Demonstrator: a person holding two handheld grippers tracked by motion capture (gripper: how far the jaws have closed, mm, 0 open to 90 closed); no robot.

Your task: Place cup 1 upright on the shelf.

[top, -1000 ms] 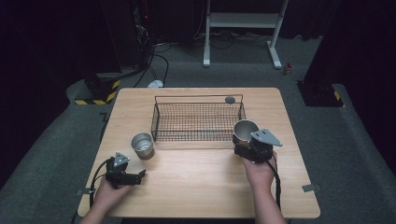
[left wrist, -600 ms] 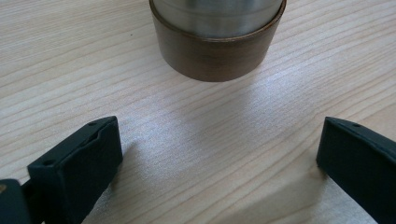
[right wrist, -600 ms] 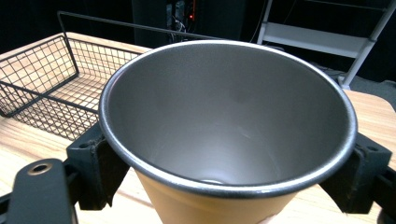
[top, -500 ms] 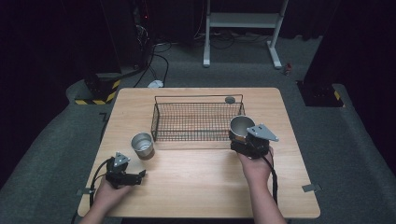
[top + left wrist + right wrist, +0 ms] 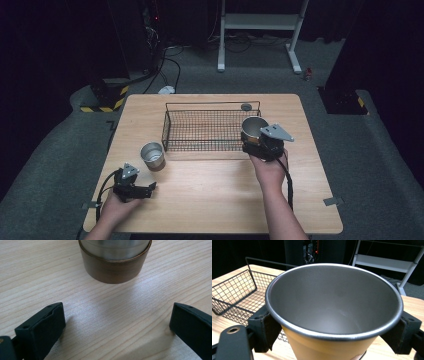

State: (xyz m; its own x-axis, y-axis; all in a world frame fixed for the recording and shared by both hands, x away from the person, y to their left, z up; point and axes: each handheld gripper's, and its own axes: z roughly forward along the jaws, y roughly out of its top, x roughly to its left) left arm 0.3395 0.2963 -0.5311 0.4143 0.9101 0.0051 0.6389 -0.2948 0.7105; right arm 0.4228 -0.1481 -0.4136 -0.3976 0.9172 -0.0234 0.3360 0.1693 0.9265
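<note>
Wooden table (image 5: 210,190): pale grain, bearing everything here.
Wire basket (image 5: 212,130): black mesh, long side running left to right across the far middle of the table.
Held cup (image 5: 253,128): upright, mouth up, long axis vertical; at the basket's right end, level with its rim. Steel inside (image 5: 334,305), tan outer wall.
Standing cup (image 5: 152,156): upright on the table just left of the basket's near corner; steel wall, brown base band (image 5: 115,270).
Right gripper (image 5: 264,142): jaws clamped on the held cup's 2 sides below its rim.
Left gripper (image 5: 135,187): jaws spread wide, holding nothing, resting low on the table near the standing cup, apart from it.
</note>
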